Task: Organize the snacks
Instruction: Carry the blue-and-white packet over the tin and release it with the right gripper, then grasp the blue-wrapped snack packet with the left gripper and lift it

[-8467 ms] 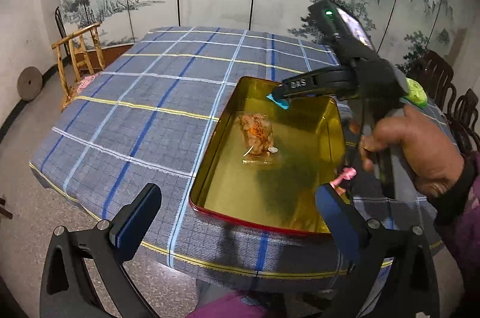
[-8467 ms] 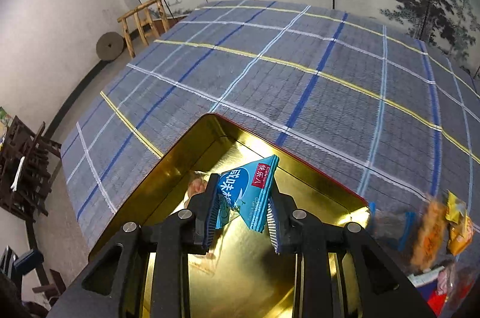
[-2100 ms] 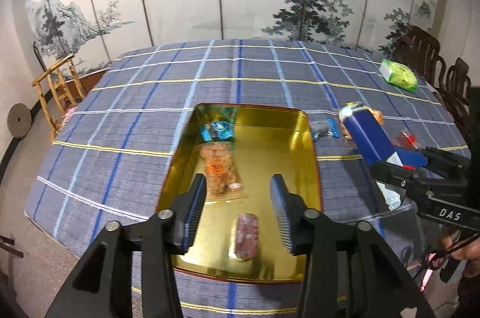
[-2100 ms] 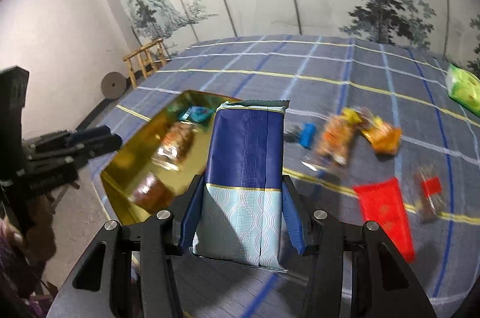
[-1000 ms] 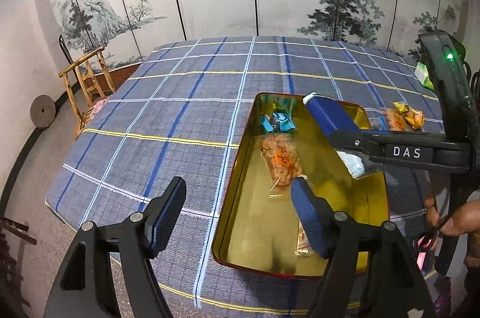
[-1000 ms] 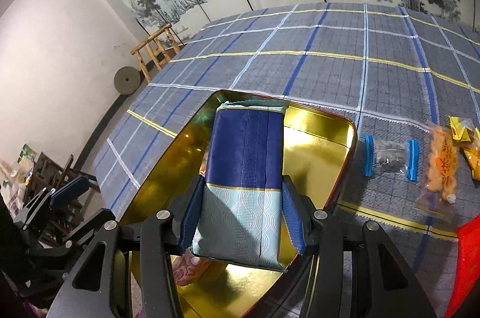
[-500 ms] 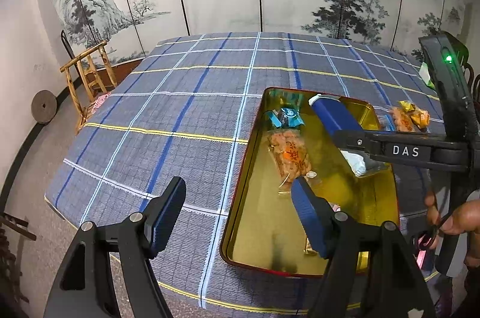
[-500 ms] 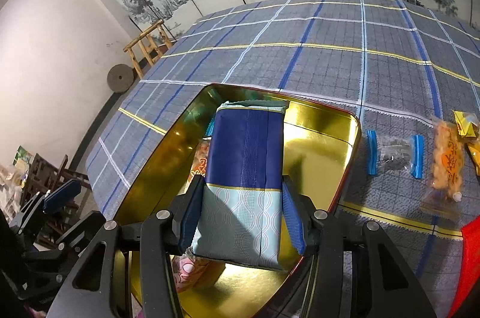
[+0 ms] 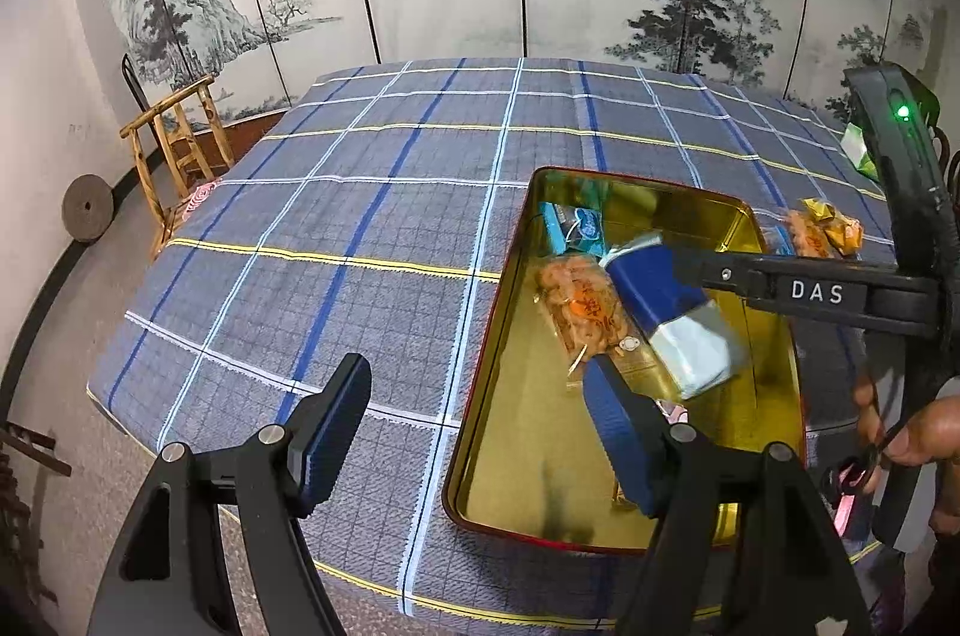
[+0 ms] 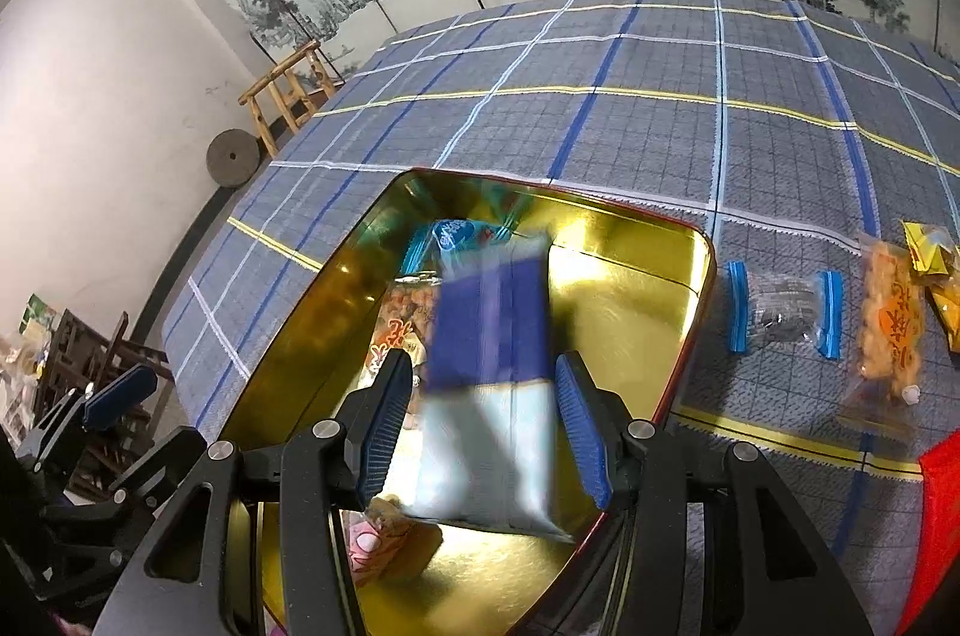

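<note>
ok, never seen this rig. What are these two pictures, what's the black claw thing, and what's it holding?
No robot: a person holds a two-finger claw in each hand, each with a fisheye camera looking along its fingers. One picture is from the left gripper, open and empty. The other is from the right gripper, over a gold tin on a checked tablecloth. Its fingers are apart, and the blue packet between them is blurred, apparently dropping into the tin. Already inside are an orange snack bag and a small blue packet. More snacks lie on the cloth, such as a clear packet.
</note>
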`<move>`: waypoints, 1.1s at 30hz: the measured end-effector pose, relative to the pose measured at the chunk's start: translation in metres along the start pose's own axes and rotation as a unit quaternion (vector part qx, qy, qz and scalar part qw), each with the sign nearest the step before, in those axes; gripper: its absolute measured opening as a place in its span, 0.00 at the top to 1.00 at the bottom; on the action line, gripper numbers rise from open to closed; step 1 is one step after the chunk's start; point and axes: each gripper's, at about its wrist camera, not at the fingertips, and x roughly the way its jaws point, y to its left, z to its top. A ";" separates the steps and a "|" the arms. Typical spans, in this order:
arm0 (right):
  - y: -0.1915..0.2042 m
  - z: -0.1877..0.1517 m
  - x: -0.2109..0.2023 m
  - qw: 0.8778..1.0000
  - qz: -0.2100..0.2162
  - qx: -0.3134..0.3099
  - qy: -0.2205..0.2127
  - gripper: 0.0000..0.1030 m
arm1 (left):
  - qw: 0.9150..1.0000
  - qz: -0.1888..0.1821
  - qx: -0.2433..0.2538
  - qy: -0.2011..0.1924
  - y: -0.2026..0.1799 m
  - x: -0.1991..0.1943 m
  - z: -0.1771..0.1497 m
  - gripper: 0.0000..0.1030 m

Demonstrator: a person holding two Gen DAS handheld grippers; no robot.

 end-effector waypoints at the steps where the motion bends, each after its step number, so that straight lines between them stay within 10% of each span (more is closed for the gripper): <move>1: 0.000 0.001 0.000 1.000 -0.001 0.000 -0.001 0.51 | 1.000 0.000 0.000 0.001 0.000 0.000 0.000 0.32; 21: -0.010 -0.024 -0.048 0.999 0.001 0.000 -0.046 0.51 | 1.000 0.009 0.017 -0.007 -0.010 -0.010 0.000 0.31; 33: -0.085 -0.087 -0.139 0.989 -0.098 0.017 -0.110 0.51 | 0.997 0.002 0.073 -0.016 -0.054 -0.024 0.008 0.31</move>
